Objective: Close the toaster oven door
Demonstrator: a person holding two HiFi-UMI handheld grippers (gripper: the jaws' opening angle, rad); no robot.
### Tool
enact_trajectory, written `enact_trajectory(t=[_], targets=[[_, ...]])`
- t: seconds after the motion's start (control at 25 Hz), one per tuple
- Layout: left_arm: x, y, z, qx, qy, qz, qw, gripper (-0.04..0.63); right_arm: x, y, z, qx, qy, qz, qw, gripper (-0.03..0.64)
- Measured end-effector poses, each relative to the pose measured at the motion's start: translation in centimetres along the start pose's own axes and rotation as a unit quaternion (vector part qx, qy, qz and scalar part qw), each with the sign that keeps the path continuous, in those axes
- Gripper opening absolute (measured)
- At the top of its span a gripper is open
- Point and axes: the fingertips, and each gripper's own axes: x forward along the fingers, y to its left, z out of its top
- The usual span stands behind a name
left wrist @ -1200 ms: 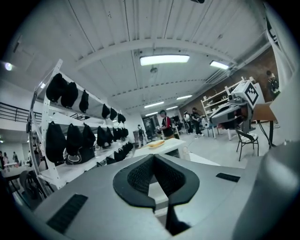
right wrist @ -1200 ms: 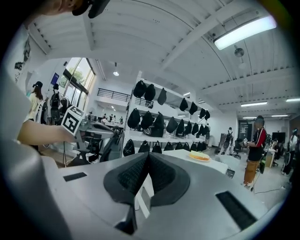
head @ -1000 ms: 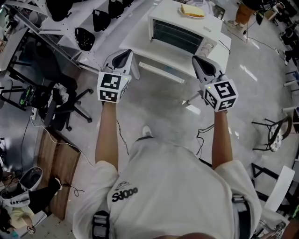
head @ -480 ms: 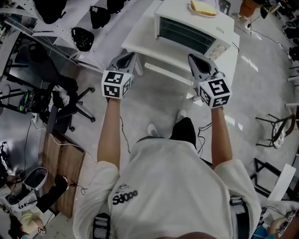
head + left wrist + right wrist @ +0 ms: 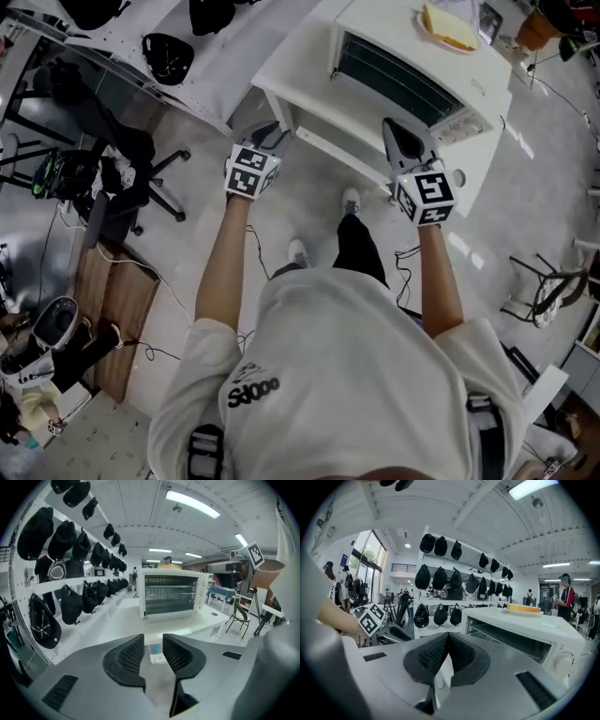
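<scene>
Left gripper view first: the left gripper has its jaws opening, a clear gap between the ribbed pads and nothing in it. It points across a white table straight at the toaster oven. Black caps hang along shelves on its left.

Over on the right gripper view, the right gripper has its pads pressed together at the tips, gripping nothing, with the oven just off to its right.

From the head view, both tools are held out side by side. They sit near the two ends of the oven door, which lies folded down and open toward the person. Whether either tool touches it, I can't tell. On top of the oven sits a plate of toast. An office chair stands well off to the left.
</scene>
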Motion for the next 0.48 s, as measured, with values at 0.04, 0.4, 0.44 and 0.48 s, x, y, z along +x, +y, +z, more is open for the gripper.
enact_trajectory(t=[0.04, 0.4, 0.44, 0.48], targets=[[0.7, 0.1, -0.9, -0.003, 0.009, 0.0, 1.0, 0.129, 0.7, 0.0, -0.6, 0.004, 0.008, 0.008, 1.0, 0.008], [8.1, -0.6, -10.6, -0.049, 0.109, -0.04, 0.992, 0.13, 5.7, -0.9, -6.0, 0.025, 0.062, 0.042, 0.997, 0.008], [9.1, -0.7, -11.5, -0.053, 0.118, -0.044, 0.9906, 0.13, 6.0, -1.2, -6.4, 0.026, 0.062, 0.039, 0.997, 0.008], [9.9, -0.8, -12.2, -0.059, 0.125, -0.05, 0.9892, 0.13, 6.1, -1.6, -6.9, 0.027, 0.064, 0.036, 0.997, 0.008]])
